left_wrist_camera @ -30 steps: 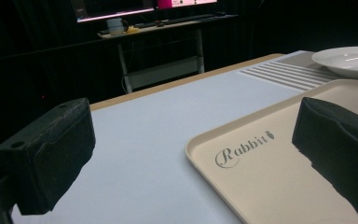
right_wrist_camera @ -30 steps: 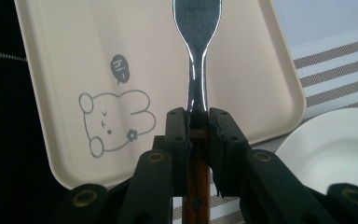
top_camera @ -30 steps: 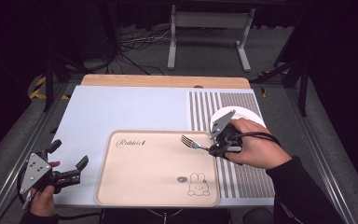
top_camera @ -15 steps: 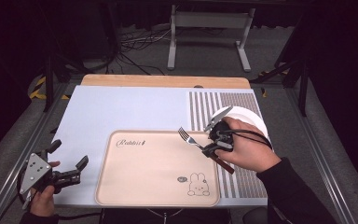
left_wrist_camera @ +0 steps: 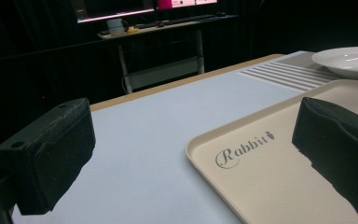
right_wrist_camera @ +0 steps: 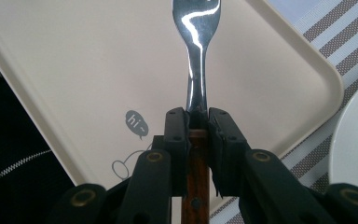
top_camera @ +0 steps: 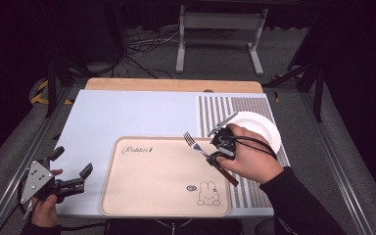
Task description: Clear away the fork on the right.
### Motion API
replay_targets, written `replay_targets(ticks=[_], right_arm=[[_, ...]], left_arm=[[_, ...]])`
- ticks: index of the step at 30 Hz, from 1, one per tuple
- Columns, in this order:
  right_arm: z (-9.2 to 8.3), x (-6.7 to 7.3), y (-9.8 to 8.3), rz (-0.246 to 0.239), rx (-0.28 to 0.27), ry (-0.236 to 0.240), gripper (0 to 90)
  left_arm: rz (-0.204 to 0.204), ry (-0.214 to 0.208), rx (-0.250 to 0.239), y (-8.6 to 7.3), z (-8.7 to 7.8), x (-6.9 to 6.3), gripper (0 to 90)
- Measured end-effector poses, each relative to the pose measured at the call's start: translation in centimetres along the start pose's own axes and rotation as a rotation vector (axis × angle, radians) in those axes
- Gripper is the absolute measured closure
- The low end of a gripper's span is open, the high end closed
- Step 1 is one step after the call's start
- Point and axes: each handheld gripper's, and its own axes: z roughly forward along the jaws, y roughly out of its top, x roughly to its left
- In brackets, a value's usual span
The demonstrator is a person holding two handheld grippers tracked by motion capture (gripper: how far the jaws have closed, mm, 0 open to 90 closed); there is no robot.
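A fork [top_camera: 199, 146] with a brown wooden handle is held above the right part of the beige tray [top_camera: 152, 191], tines toward the far left. My right gripper [top_camera: 219, 151] is shut on it where metal meets wood; in the right gripper view the fork [right_wrist_camera: 197, 51] rises straight up between the closed jaws of the right gripper [right_wrist_camera: 196, 122]. My left gripper [top_camera: 73, 160] rests at the table's near left corner, jaws wide apart with nothing between them. The left gripper view looks between its pads [left_wrist_camera: 51, 154] across the tray [left_wrist_camera: 279, 182].
A white plate [top_camera: 260, 128] sits on the striped mat [top_camera: 225, 107] right of the tray, close behind my right hand. The tray lies on a pale blue mat [top_camera: 127, 115]. The plate [left_wrist_camera: 349, 58] also appears in the left gripper view.
My right gripper has carried the fork a little to the left, further over the tray. The left gripper has stayed where it was.
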Motion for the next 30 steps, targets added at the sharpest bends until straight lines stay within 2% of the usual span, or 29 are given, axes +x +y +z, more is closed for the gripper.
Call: replay_targets(ticks=[9,17,20,30], right_arm=[[1.1,0.3,0.3,0.002,0.013,-0.012,78.8],[2.7,0.4,-0.1,0.009,0.062,-0.013,78.7],[3.6,0.4,-0.3,0.029,0.078,-0.011,78.8],[5.2,0.8,-0.2,0.050,0.092,0.001,78.7]], left_arm=[[0.001,0.001,-0.002,0.0,0.0,0.0,0.0],[0.001,0.001,-0.001,0.0,0.0,0.1,0.0],[0.001,0.001,-0.002,0.0,0.0,0.0,0.0],[0.000,0.000,0.002,0.0,0.0,0.1,0.0]])
